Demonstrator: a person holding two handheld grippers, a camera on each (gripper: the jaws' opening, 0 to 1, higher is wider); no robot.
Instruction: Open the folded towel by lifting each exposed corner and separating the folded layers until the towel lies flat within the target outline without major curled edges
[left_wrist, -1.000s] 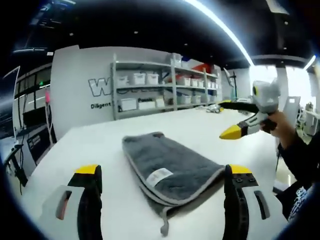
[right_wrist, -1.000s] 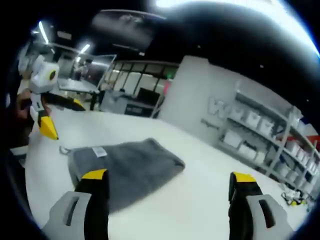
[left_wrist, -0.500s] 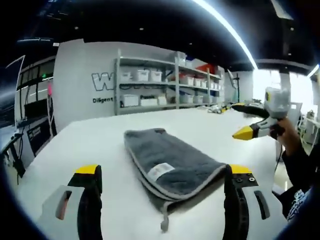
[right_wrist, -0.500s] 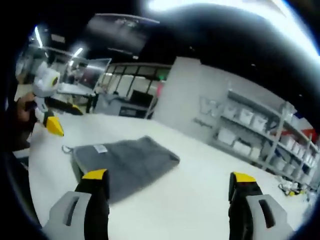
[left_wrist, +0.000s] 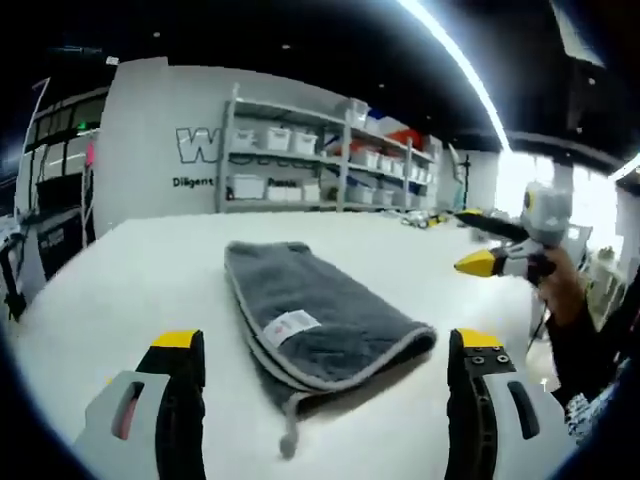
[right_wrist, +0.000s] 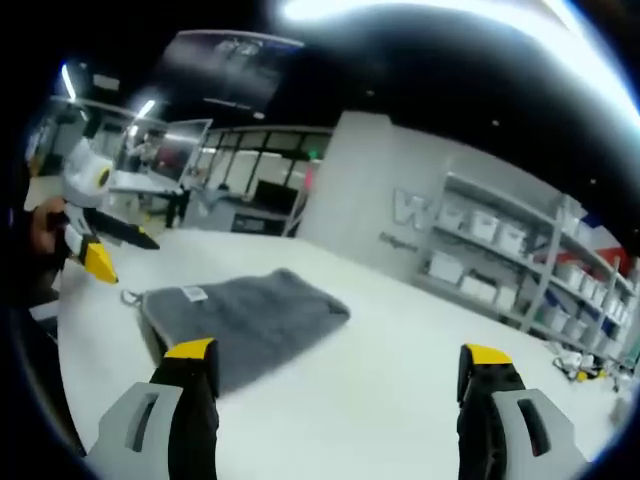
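The grey towel (left_wrist: 310, 325) lies folded on the white worktop (left_wrist: 120, 290), so unfolding has not begun; this looks like the approach. Both claws are spread and empty: the left claw (left_wrist: 325, 365) faces the near corner with its hanging loop (left_wrist: 289, 436), and the right claw (right_wrist: 340, 375) hovers beside the far side. Next, one must pinch an exposed corner. The left gripper view shows the white label (left_wrist: 289, 325) face-on (small in the other).

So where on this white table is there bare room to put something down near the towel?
Bare table stretches from the folded towel toward the shelving, and beyond its far end too. It is crowded at the tagged corner, where the left tongs hover open.
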